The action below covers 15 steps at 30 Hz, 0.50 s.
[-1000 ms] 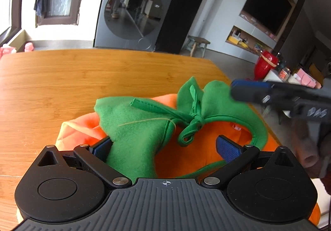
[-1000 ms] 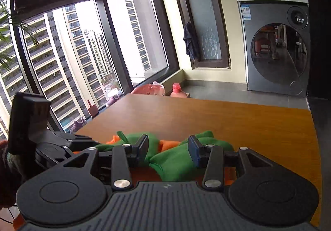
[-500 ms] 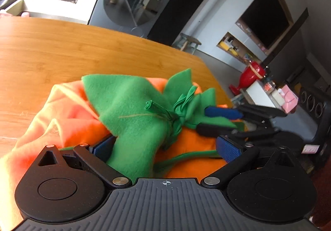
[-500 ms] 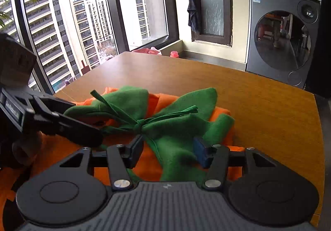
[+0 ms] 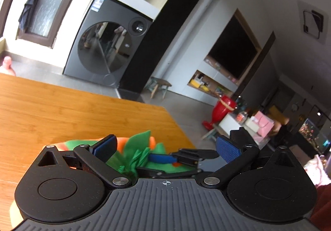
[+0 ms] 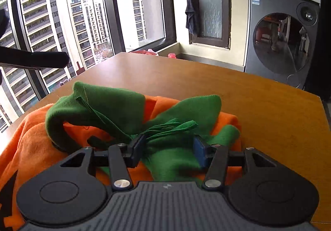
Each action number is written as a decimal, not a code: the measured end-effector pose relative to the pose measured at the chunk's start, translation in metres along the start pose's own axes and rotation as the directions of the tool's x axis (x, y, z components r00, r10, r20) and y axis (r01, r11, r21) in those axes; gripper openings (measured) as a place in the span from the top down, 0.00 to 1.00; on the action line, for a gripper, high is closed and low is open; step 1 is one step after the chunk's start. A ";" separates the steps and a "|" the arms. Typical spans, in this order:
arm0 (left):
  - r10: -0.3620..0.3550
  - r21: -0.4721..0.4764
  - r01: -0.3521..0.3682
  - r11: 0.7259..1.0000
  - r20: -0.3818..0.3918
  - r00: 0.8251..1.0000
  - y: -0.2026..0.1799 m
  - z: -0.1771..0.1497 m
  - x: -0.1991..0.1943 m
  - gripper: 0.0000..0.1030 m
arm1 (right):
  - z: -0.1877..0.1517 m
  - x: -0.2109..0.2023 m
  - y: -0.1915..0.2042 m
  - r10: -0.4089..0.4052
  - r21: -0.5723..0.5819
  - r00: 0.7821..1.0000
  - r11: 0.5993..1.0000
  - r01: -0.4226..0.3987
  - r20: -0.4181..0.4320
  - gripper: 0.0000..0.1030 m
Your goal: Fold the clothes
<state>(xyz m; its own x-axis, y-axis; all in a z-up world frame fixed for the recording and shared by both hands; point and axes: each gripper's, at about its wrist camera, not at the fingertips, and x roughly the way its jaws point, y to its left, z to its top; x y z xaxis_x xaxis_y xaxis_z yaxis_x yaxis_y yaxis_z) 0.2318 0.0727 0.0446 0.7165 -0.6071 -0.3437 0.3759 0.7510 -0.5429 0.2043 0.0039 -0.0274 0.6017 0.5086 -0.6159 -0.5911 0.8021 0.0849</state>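
An orange fleece garment (image 6: 33,138) with a green leaf collar (image 6: 107,107) and tied green strings (image 6: 173,124) lies bunched on the wooden table (image 6: 258,111). My right gripper (image 6: 168,148) is open, its blue pads either side of the green collar, low over the garment. My left gripper (image 5: 165,146) is open and raised, tilted up toward the room; only a bit of the green collar (image 5: 138,148) shows between its fingers. The right gripper's fingers (image 5: 163,157) show there, and a left finger (image 6: 41,59) shows at upper left in the right wrist view.
A washing machine (image 6: 283,45) stands beyond the table's far edge. Large windows (image 6: 82,14) run along the left. A red vase (image 5: 221,109) and a low table with boxes (image 5: 254,123) stand on the floor to the right of the table.
My left gripper has lifted and tilted upward, so the garment has dropped low in its view. My right gripper has moved down and forward onto the green collar.
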 end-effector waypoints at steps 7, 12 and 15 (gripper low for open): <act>0.065 -0.121 -0.091 0.988 -0.200 0.978 0.034 -0.037 0.040 0.00 | 0.009 -0.021 -0.025 0.051 0.103 0.999 0.993 -0.051 0.003 0.50; 0.062 -0.098 -0.082 0.992 -0.196 0.979 0.039 -0.047 0.037 0.00 | 0.018 -0.029 -0.080 0.087 0.368 0.995 0.925 -0.096 0.041 0.57; 0.067 -0.078 -0.084 0.993 -0.191 0.979 0.038 -0.050 0.037 0.00 | 0.019 -0.009 -0.096 0.117 0.452 0.993 0.886 -0.103 -0.001 0.59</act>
<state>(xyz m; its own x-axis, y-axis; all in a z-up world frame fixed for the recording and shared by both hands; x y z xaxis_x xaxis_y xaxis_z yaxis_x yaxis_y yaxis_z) 0.2435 0.0663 -0.0269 0.6147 -0.5936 -0.5194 0.2674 0.7763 -0.5708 0.2660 -0.0719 -0.0151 0.5279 0.5982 -0.6029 -0.3434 0.7996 0.4927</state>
